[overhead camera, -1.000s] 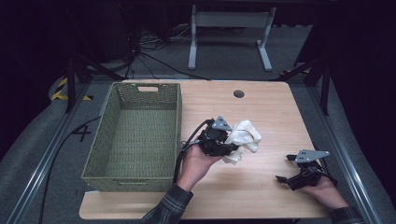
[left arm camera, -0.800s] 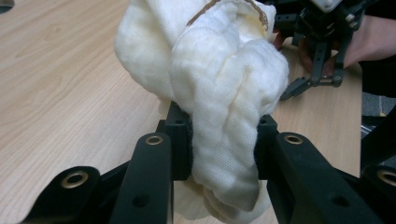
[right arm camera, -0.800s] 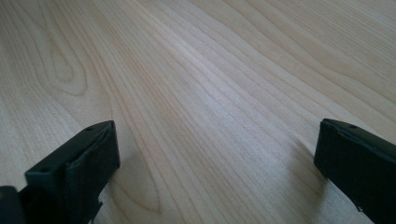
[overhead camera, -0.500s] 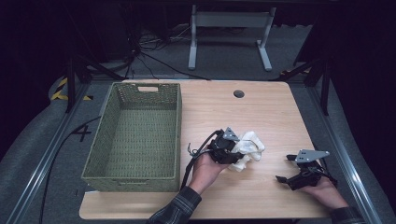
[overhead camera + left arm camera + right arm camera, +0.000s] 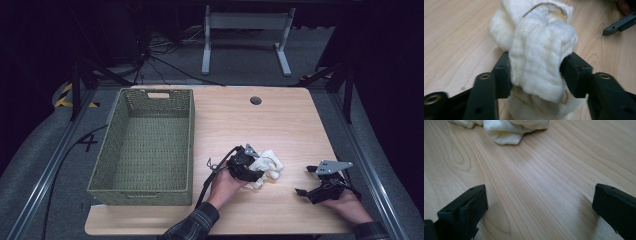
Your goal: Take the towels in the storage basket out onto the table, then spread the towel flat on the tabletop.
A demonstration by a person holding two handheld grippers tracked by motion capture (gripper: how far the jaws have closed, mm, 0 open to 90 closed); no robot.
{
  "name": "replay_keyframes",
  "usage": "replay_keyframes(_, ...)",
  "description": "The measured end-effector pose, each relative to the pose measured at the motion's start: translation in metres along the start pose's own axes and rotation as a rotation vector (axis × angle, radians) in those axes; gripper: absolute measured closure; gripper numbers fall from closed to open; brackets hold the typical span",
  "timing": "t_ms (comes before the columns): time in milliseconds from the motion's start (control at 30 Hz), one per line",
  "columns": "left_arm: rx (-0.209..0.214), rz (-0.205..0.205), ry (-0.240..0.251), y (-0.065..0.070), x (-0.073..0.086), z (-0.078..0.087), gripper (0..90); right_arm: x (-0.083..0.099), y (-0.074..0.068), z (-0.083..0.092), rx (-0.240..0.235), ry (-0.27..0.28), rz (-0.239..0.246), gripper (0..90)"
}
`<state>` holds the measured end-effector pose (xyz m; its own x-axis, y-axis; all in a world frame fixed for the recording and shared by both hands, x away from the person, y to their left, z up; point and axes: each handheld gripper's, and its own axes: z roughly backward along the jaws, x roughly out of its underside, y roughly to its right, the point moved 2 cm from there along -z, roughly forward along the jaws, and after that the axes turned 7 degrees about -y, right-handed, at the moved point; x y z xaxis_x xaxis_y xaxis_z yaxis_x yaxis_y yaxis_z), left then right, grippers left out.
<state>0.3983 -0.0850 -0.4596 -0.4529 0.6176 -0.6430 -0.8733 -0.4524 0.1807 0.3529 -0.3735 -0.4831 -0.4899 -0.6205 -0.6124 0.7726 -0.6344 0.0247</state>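
A crumpled white cloth (image 5: 268, 166) lies on the wooden table (image 5: 240, 125), right of centre near the front. My left gripper (image 5: 257, 172) is low over it from the left. In the left gripper view the cloth (image 5: 539, 62) bulges between the two black pads (image 5: 504, 75). The jaws have just been opening, and the cloth still fills the gap loosely as the left gripper (image 5: 536, 75) stands open around it. My right gripper (image 5: 305, 180) rests open at the front right, apart from the cloth (image 5: 506, 130), with bare wood between the right gripper's (image 5: 540, 202) jaws.
A green woven basket (image 5: 190, 140) with nothing in it stands on the left half of the table. A round cable hole (image 5: 256, 100) sits near the far edge. Beyond the table are a dark floor, cables and a grey stand (image 5: 245, 30).
My left hand came down and toward the front right with the cloth. The cloth, first held above the table, now lies on the wood. The right hand kept still.
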Motion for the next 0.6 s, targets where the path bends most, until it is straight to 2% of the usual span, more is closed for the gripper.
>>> replay_keyframes(100,-0.009,-0.003,0.022,0.004,0.001,0.018,36.2,0.000,0.000,0.000,0.001,0.000,-0.001,0.3)
replay_keyframes(133,-0.009,-0.003,0.022,0.004,0.001,0.018,35.3,0.000,0.000,0.000,0.001,0.000,-0.001,0.3)
replay_keyframes(200,-0.018,-0.002,0.031,0.009,0.005,0.031,34.3,-0.001,0.000,0.000,0.000,-0.003,-0.005,0.4)
replay_keyframes(267,-0.022,0.002,0.037,0.010,0.008,0.036,34.3,-0.001,0.000,0.000,-0.004,-0.005,-0.011,0.7)
replay_keyframes(333,-0.024,-0.001,0.044,0.015,0.013,0.046,36.8,-0.004,-0.001,0.003,-0.022,-0.014,-0.017,10.2)
replay_keyframes(367,-0.024,-0.001,0.044,0.015,0.013,0.046,39.3,-0.004,-0.001,0.003,-0.022,-0.014,-0.017,10.2)
replay_keyframes(400,-0.018,-0.003,0.049,0.018,0.016,0.049,41.5,-0.007,-0.005,0.007,-0.042,-0.010,-0.008,17.8)
replay_keyframes(433,-0.023,0.000,0.048,0.019,0.017,0.051,41.5,-0.007,-0.005,0.007,-0.042,-0.010,-0.008,17.8)
replay_keyframes(500,-0.021,-0.005,0.046,0.026,0.022,0.053,47.3,-0.010,-0.008,0.010,-0.048,0.003,0.003,24.5)
replay_keyframes(600,-0.015,-0.024,0.043,0.033,0.025,0.052,52.1,-0.015,-0.013,0.013,-0.081,0.034,0.013,34.9)
